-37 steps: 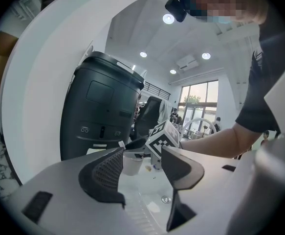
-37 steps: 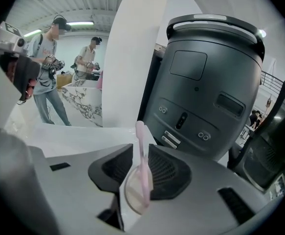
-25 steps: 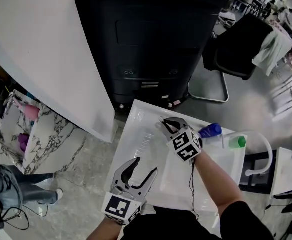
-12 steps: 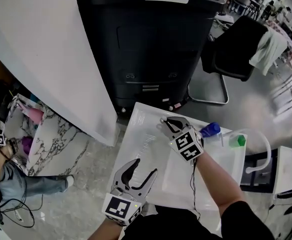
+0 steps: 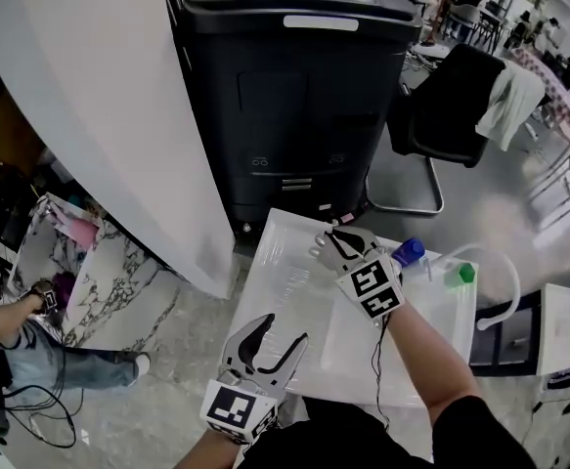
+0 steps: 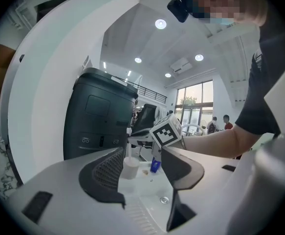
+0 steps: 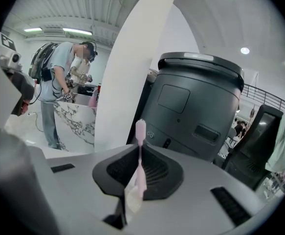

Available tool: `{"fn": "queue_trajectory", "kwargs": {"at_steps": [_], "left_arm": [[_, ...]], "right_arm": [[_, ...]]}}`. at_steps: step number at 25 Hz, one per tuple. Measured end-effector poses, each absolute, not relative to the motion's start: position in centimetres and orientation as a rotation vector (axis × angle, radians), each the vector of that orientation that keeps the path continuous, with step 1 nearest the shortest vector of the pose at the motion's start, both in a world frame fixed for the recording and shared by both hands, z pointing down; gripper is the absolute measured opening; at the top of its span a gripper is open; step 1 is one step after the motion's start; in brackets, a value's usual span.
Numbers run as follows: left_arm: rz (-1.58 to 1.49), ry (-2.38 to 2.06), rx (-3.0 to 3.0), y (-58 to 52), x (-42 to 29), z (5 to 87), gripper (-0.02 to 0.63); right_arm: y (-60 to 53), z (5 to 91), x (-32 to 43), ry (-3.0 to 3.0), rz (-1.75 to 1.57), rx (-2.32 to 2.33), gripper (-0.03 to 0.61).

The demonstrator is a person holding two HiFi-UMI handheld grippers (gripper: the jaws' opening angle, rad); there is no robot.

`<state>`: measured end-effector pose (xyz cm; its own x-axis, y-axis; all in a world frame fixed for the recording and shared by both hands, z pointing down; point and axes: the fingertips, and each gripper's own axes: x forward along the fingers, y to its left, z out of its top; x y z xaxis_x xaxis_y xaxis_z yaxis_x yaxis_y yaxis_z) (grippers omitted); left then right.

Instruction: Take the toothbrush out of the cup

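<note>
A pink toothbrush stands upright between the jaws of my right gripper, which is shut on its handle; the bristle head sticks up above the jaws. In the left gripper view a small white cup sits on the white sink, and the toothbrush's thin stem runs from my right gripper down to the cup's mouth. In the head view my right gripper covers the cup. My left gripper hangs open and empty at the sink's near edge, short of the cup.
A blue bottle and a green-capped item stand by the curved white faucet. A big black bin rises behind the sink, with a white wall panel to its left and an office chair to its right.
My right gripper has risen with the toothbrush clamped in it. My left gripper stays open at the sink's near edge.
</note>
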<state>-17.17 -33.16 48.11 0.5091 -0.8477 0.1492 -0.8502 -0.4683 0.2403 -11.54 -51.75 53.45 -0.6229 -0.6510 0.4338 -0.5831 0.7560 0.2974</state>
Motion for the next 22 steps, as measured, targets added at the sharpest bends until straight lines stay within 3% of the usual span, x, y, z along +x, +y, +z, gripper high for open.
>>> {"fn": "queue_trajectory", "kwargs": {"at_steps": [22], "left_arm": [[-0.031, -1.398, 2.646, -21.7, -21.0, 42.1, 0.247]], "right_arm": [[-36.2, 39.8, -9.4, -2.612, -0.197, 1.283, 0.029]]}}
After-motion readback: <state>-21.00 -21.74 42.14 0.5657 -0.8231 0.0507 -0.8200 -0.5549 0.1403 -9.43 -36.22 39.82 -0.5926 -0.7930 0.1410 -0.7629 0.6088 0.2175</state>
